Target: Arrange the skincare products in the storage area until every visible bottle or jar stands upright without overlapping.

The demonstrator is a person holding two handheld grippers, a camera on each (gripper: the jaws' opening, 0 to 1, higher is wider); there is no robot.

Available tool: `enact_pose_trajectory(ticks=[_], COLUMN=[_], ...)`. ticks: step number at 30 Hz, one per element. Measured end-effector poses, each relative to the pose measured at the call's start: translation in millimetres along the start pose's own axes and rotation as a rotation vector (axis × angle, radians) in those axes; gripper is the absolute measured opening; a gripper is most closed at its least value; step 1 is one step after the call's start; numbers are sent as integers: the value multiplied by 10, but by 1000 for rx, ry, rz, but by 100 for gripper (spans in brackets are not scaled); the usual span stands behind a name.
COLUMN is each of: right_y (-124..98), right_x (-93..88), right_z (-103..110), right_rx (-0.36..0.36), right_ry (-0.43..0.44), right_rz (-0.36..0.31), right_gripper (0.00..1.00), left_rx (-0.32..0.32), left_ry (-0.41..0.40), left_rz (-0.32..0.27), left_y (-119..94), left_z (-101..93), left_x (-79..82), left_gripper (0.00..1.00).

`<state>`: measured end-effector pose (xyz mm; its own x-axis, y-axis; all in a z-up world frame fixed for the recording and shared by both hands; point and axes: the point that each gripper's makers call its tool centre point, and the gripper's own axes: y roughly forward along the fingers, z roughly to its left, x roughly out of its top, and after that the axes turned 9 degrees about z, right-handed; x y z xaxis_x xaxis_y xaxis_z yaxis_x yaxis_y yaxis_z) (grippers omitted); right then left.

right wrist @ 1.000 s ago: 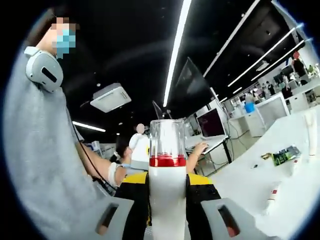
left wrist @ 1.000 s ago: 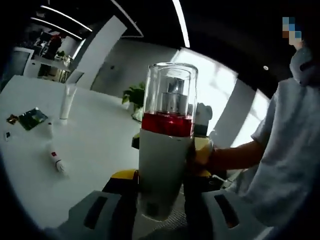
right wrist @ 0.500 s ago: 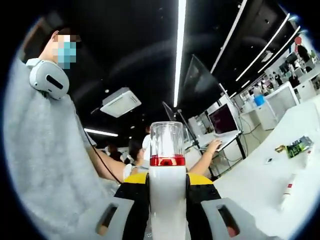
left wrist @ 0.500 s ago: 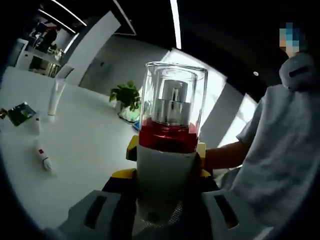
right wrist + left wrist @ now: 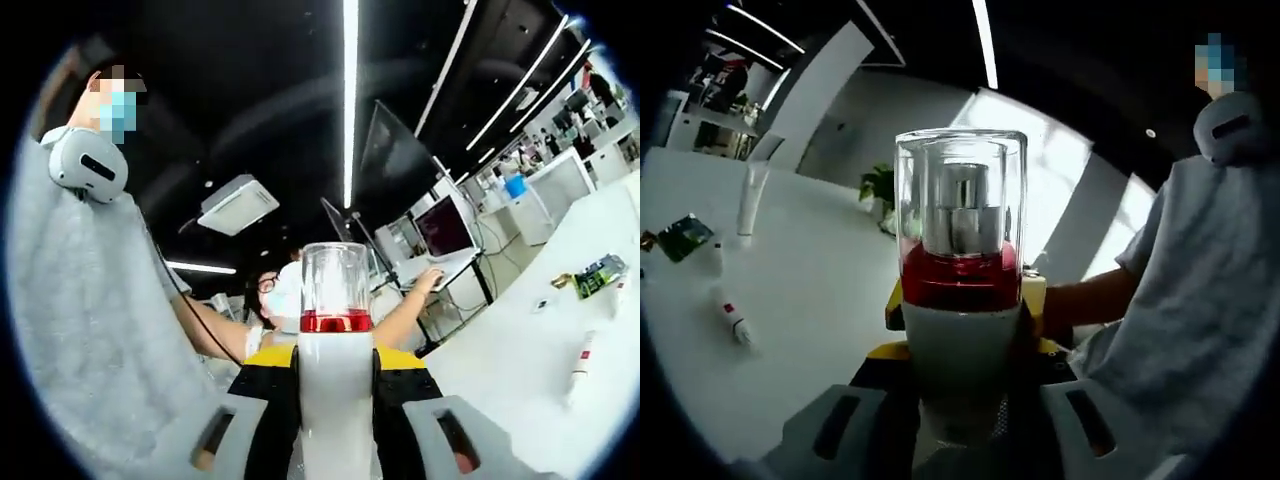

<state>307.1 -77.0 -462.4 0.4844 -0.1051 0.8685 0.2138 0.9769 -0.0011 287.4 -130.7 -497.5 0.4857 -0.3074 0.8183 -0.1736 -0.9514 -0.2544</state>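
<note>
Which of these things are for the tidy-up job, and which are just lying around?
For the job:
pump bottle, held in the left hand-held gripper and the right hand-held gripper
white tube
small tube

Just lying around:
green packet
potted plant

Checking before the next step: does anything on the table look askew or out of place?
Yes. A small white tube with a red mark lies flat on the white table, while the taller white tube behind it stands upright. The pump bottle is off the table, between both grippers' jaws.
</note>
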Motion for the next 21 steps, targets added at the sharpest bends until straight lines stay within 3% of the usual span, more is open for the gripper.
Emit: enact_pose_trajectory(ticks=[11,21], right_y=[20,17], right_x=[-76,-119], right_z=[-115,-238], right_rx=[-56,-142], right_ry=[7,-14], right_rz=[37,70], right_gripper=[23,26], left_rx=[98,245], left_ry=[29,62], left_rz=[53,104], left_y=[8,26], left_z=[151,346], left_x=[-95,-163], left_gripper=[30,30])
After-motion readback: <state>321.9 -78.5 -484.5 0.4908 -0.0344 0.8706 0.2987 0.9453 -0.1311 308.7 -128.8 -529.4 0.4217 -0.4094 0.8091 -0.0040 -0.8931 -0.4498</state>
